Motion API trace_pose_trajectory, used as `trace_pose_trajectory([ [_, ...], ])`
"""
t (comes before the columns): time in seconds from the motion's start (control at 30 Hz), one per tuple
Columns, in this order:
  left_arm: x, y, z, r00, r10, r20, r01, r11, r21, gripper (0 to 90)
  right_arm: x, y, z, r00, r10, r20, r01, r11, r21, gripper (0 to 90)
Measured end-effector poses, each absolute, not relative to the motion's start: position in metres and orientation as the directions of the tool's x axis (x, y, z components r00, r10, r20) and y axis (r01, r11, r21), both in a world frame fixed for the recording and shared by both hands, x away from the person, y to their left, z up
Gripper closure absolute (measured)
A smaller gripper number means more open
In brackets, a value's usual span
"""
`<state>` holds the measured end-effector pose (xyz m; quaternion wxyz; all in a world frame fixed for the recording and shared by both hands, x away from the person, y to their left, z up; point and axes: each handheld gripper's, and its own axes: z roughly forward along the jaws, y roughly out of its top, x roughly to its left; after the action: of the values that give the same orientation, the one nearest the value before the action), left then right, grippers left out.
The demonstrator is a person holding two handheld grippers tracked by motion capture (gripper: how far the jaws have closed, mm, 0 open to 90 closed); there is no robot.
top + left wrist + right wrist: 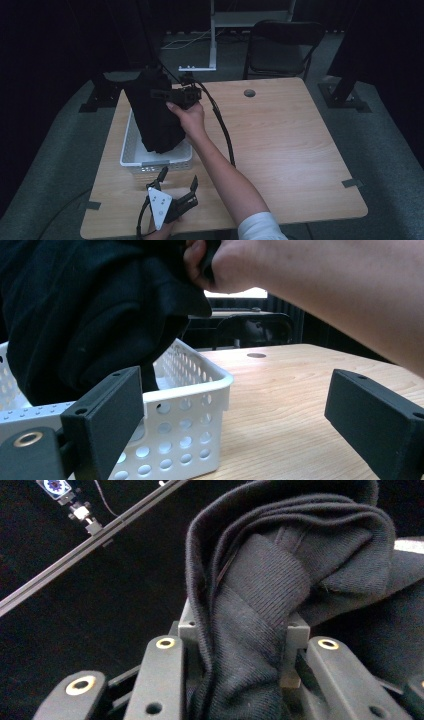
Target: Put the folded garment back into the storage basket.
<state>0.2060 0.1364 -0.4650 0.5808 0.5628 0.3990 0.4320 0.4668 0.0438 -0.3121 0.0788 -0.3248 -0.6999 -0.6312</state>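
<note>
A black garment (155, 112) hangs bunched over a white perforated basket (131, 159) at the table's left, its lower end down inside the basket. My right gripper (161, 93) is shut on the garment's top edge, held above the basket. In the right gripper view the dark knit fabric (250, 630) is pinched between the jaws. My left gripper (177, 179) rests on the table just in front of the basket, jaws wide apart and nothing between them. The left gripper view looks past its fingers (107, 415) at the basket (190, 405) and the hanging garment (85, 315).
The wooden table (280, 145) has a round grommet (249, 93) near its far edge. A black folding chair (282, 47) stands behind the table. The right gripper's cable (222, 127) trails across the tabletop. Dark curtains surround the area.
</note>
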Motion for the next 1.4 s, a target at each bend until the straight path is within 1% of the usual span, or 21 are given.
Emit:
trace_pose_trajectory([
  [0.5,0.206,0.136,-0.465,0.311,0.95,0.023,-0.051,-0.007,0.999,10.2,0.477,0.052,-0.348,-0.728,0.382,0.569,0.617,0.004,0.787,66.4],
  [0.83,0.206,0.136,-0.465,0.314,0.949,0.023,-0.05,-0.008,0.999,10.2,0.478,0.057,-0.366,-0.697,0.398,0.596,0.654,0.014,0.756,66.3],
  [1.1,0.206,0.136,-0.465,0.314,0.949,0.023,-0.05,-0.008,0.999,10.2,0.479,0.061,-0.373,-0.669,0.43,0.606,0.683,0.033,0.73,66.3],
  [1.4,0.206,0.136,-0.465,0.314,0.949,0.024,-0.049,-0.009,0.999,10.2,0.48,0.068,-0.374,-0.655,0.481,0.583,0.69,0.066,0.721,66.1],
])
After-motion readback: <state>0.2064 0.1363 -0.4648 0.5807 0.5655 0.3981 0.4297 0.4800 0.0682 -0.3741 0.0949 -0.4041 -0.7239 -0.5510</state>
